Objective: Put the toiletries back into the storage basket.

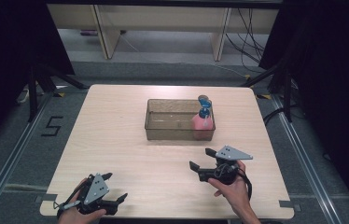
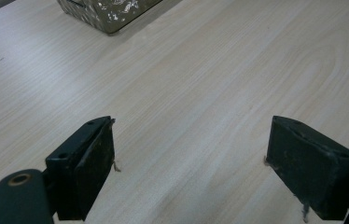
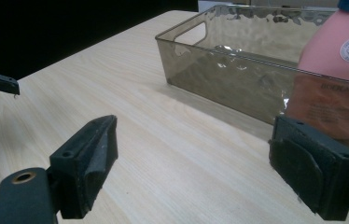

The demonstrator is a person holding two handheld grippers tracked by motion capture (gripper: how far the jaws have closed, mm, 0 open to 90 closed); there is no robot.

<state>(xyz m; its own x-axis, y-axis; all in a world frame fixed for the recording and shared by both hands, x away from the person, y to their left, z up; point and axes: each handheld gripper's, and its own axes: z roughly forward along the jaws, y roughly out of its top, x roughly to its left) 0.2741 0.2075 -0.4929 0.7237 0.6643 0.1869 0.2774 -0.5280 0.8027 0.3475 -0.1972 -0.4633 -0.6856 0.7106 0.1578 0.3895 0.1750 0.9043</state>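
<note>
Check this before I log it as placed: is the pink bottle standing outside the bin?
No, the pink bottle stands inside the bin.

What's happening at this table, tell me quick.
A person holds a pair of tongs in each hand over a wooden table. A pink bottle with a blue pump top stands at the right end of a clear brownish bin. The right tongs are open, near the bin and pointing towards it. The left tongs are open too, at the near edge, holding nothing.
</note>
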